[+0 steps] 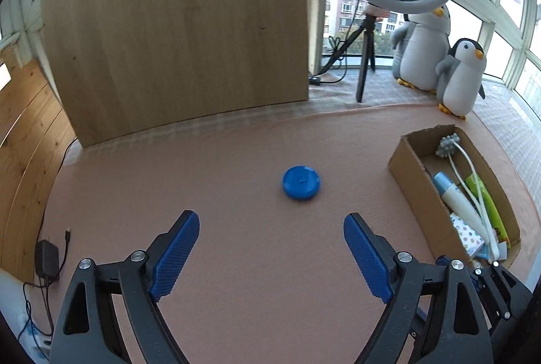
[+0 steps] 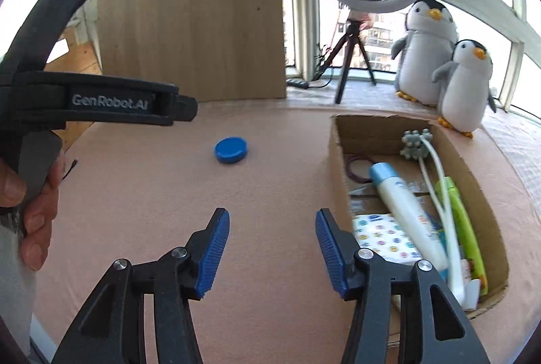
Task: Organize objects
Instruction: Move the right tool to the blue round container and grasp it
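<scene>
- blue disc (image 1: 301,183) lies flat on the pink mat (image 1: 236,262), alone, well to the left of the cardboard box (image 1: 410,176).
- box holds a white tube (image 2: 409,215), a green tube (image 2: 465,228), a massage roller (image 2: 416,143) and a patterned packet (image 2: 385,240).
- left claw (image 1: 270,254) has its jaws wide apart, nothing between them, above the mat on the near side of the disc.
- right claw (image 2: 272,252) has its jaws apart, empty, just left of the box.
- a hand (image 2: 33,201) grips the left claw's handle.
</scene>
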`<action>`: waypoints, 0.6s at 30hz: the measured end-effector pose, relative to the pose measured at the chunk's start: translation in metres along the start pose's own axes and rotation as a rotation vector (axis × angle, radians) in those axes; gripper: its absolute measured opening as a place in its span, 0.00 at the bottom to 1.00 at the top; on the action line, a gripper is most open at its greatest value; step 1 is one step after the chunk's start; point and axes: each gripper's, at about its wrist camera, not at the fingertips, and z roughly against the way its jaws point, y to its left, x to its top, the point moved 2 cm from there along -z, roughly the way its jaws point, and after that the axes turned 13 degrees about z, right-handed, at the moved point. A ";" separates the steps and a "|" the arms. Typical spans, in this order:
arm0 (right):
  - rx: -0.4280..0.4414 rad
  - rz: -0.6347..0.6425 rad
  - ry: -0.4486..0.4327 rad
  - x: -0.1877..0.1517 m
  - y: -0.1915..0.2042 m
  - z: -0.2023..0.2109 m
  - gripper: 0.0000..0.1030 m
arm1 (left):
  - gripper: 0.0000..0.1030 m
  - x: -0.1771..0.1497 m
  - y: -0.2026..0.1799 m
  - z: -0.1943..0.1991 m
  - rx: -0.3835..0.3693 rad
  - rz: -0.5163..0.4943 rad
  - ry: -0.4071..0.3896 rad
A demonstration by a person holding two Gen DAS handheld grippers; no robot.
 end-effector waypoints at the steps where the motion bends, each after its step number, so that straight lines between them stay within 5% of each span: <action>1: 0.029 0.001 0.023 -0.002 0.006 -0.011 0.52 | 0.87 -0.004 0.016 0.002 0.012 0.021 0.002; 7: 0.076 0.013 0.165 -0.010 0.027 -0.074 0.52 | 0.87 -0.037 0.097 0.014 0.029 0.126 0.035; 18: 0.034 0.104 0.178 0.052 0.021 -0.144 0.54 | 0.87 -0.096 0.191 0.037 0.091 0.321 0.050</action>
